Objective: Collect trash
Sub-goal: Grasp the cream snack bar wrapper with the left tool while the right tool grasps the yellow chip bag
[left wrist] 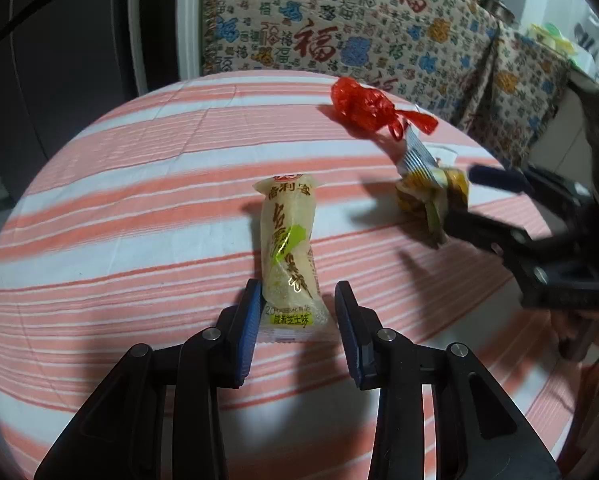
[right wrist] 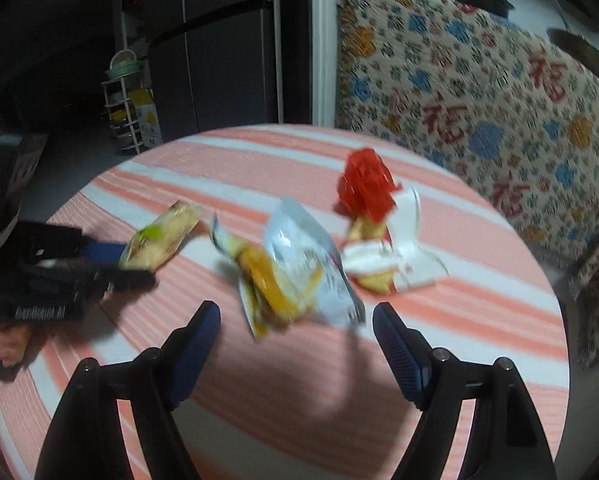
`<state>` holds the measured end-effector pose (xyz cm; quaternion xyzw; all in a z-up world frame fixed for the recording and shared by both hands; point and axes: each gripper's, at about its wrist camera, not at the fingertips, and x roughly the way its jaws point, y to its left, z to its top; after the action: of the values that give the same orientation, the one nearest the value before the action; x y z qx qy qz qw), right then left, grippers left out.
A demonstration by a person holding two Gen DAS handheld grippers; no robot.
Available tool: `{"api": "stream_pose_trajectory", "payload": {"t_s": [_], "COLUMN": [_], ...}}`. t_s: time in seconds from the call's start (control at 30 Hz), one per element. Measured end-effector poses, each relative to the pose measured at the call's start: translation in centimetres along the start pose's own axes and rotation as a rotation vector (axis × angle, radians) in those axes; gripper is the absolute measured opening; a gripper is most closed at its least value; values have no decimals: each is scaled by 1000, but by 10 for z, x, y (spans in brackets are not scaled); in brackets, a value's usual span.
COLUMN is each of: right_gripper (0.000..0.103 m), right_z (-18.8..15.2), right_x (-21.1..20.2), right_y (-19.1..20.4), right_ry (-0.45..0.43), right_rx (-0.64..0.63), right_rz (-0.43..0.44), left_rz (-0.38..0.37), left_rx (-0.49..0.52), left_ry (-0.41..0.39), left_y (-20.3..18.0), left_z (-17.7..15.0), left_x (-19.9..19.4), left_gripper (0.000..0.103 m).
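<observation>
Snack wrapper reads "咸蛋芝士味".

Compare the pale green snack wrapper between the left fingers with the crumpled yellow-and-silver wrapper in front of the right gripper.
The green snack wrapper looks smooth, full and sealed, lying lengthwise; the yellow-and-silver wrapper is torn open and crumpled. The green one sits between the left gripper's open fingers; the crumpled one lies just beyond the right gripper's open fingers. Both rest on the striped tablecloth, ungrasped.
</observation>
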<state>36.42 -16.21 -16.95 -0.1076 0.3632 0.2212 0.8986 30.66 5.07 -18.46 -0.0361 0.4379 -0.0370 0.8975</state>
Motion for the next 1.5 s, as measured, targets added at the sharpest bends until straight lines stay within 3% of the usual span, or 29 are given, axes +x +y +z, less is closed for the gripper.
{"api": "stream_pose_trajectory", "payload": {"t_s": [0.07, 0.1, 0.13, 0.33, 0.37, 0.4, 0.5, 0.53, 0.6, 0.67, 0.7, 0.83, 1.03, 1.27, 1.4, 1.5], "right_gripper": [76, 64, 42, 35, 35, 35, 45, 62, 76, 77, 78, 82, 87, 86, 86, 86], "right_z": [6, 7, 6, -7, -11, -17, -32, -40, -53, -61, -63, -68, -67, -70, -64, -60], "right_x": [8, 15, 21, -10, -20, -32, -51, -50, -42, -36, -39, -36, -32, -40, -67, -80], "right_y": [3, 3, 2, -15, -15, -14, -15, -17, -20, -20, -23, -39, -39, -43, -50, -43], "right_ry": [-2, 11, 44, 174, 196, 209, 219, 213, 209, 225, 190, 176, 160, 195, 97, 44], "right_rx": [-4, 4, 16, 97, 91, 69, 28, 27, 13, 3, 16, 106, 96, 93, 119, 62], "right_rz": [4, 14, 21, 12, 4, -16, -61, -81, -116, -119, -111, -65, -62, -33, 17, 34], "left_rz": [16, 18, 14, -7, -3, -8, -12, 11, 57, 92, 104, 103, 66, 4, -14, -2], "left_rx": [24, 27, 23, -21, -25, -27, -14, 4, 42, 73, 72, 51, 94, 46, 50, 68], "left_ry": [-5, -8, -10, -2, -4, -3, -2, 0, 16, 34, 41, 47, 65, 49, 25, 28], "left_y": [-4, -5, -4, 1, 0, -1, -8, -12, -19, -22, -20, -8, 5, 16, 7, -1], "left_z": [-3, -3, -4, -1, -2, -2, -3, -4, -4, -5, -4, 3, 7, 8, 14, 18], "left_x": [-1, -1, -2, -2, -2, -2, 0, 2, 7, 11, 13, 18, 18, 10, 10, 15], "left_gripper": [38, 38, 38, 38, 41, 50, 79, 87, 90, 96, 103, 103, 103, 102, 96, 92]}}
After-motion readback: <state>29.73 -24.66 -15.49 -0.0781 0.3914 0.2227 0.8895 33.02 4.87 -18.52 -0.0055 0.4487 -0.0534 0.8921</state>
